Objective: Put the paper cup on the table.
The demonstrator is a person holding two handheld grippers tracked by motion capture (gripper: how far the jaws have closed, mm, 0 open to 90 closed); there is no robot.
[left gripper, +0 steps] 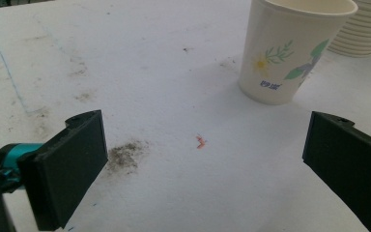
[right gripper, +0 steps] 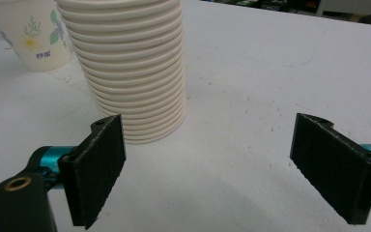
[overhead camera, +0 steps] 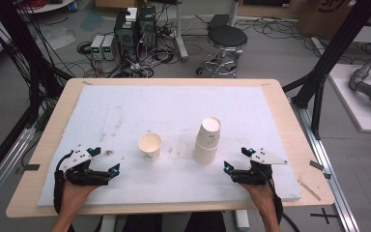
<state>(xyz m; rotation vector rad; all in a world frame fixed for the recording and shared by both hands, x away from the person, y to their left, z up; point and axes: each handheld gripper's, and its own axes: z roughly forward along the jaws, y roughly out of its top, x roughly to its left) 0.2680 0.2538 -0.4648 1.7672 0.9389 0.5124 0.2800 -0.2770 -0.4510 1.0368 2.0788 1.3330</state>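
High view: both my grippers, left gripper (overhead camera: 105,163) and right gripper (overhead camera: 237,160), spread wide and empty, single cup (overhead camera: 149,146) at 1 o'clock of left, cup stack (overhead camera: 207,140) at 11 o'clock of right, nothing grabbed yet.

Even, bright overhead light, soft short shadows under cups; high view slightly soft, bowed at 3 and 9 o'clock edges.

stack of cups (right gripper: 130,67): top cut off by frame edge | single cup (right gripper: 31,34): rim cropped
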